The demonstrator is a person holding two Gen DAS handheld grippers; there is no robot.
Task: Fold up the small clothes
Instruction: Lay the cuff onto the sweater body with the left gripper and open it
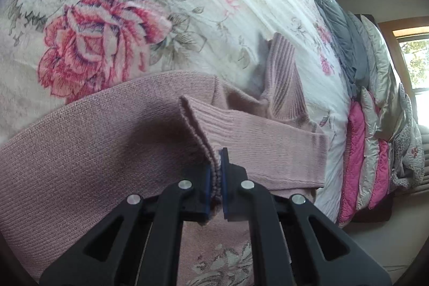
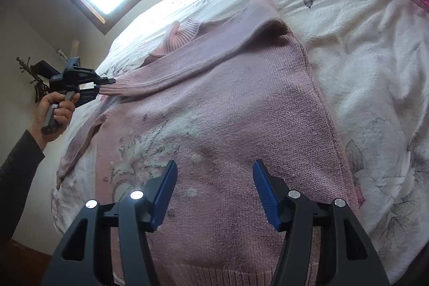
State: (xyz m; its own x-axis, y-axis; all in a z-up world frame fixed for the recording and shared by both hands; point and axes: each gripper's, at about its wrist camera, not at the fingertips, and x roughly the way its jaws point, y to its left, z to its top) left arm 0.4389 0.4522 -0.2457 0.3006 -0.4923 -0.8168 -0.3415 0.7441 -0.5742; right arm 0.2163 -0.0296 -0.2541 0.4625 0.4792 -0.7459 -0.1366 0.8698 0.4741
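- The pink sweater [image 2: 228, 103] lies flat on my floral bedspread [image 2: 362, 77], hem nearest the right camera, ribbed collar [image 2: 182, 31] far; its long axis runs hem to collar.
- My left gripper [image 1: 218, 176] is clamped on the sleeve cuff [image 1: 203, 130]; I judge I should carry the sleeve [image 2: 193, 60] straight across the chest and keep it taut and flat.
- My right gripper [image 2: 214, 189] hangs wide open and empty above the hem; it could pin the body.
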